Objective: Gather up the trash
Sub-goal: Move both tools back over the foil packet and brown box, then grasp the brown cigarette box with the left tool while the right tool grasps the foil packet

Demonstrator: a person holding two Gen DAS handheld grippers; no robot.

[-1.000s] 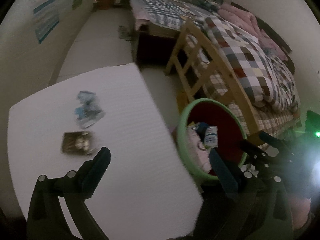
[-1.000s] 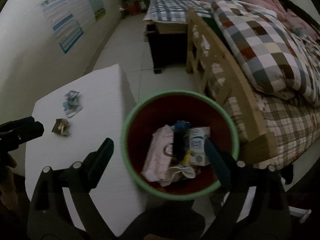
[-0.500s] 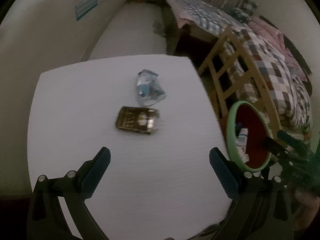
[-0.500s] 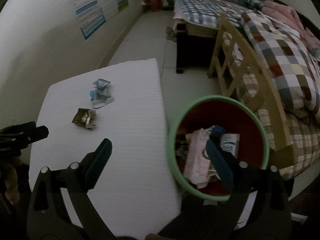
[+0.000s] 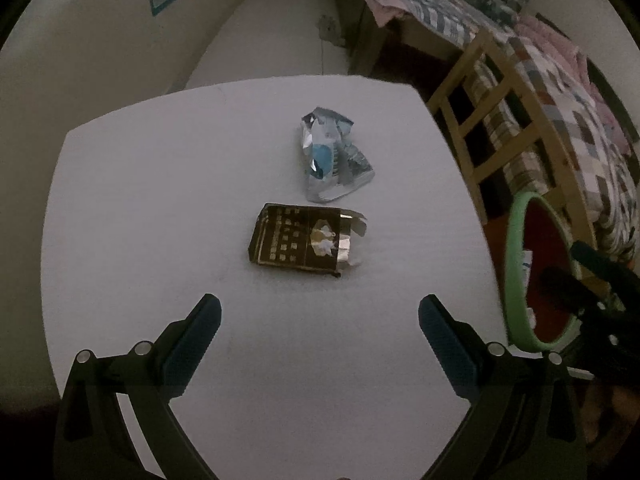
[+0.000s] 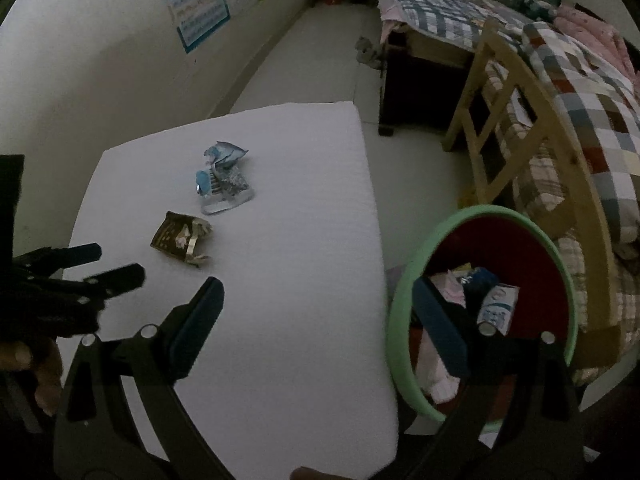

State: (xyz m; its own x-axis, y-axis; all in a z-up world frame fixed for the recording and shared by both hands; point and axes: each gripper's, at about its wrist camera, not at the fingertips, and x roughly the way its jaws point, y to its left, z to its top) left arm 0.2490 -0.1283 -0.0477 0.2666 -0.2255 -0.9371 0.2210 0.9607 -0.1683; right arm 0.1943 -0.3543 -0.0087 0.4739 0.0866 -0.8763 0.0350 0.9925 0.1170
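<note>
Dim bedroom, white table [image 5: 160, 200]: a flattened dark, gold-printed carton [image 5: 306, 242] lies mid-table, a crumpled silver-blue wrapper [image 5: 332, 160] just beyond at 12 o'clock. The left gripper [image 5: 320, 316] hovers with fingers spread wide and empty; the right gripper [image 6: 316, 312], equally wide, hangs by the green-rimmed trash bin [image 6: 404, 296] at 3 o'clock. Both scraps look light and crushable; the carton's raised torn edge seems the likeliest hold.

Both wrist views overlook the white table [image 5: 160, 200].
</note>
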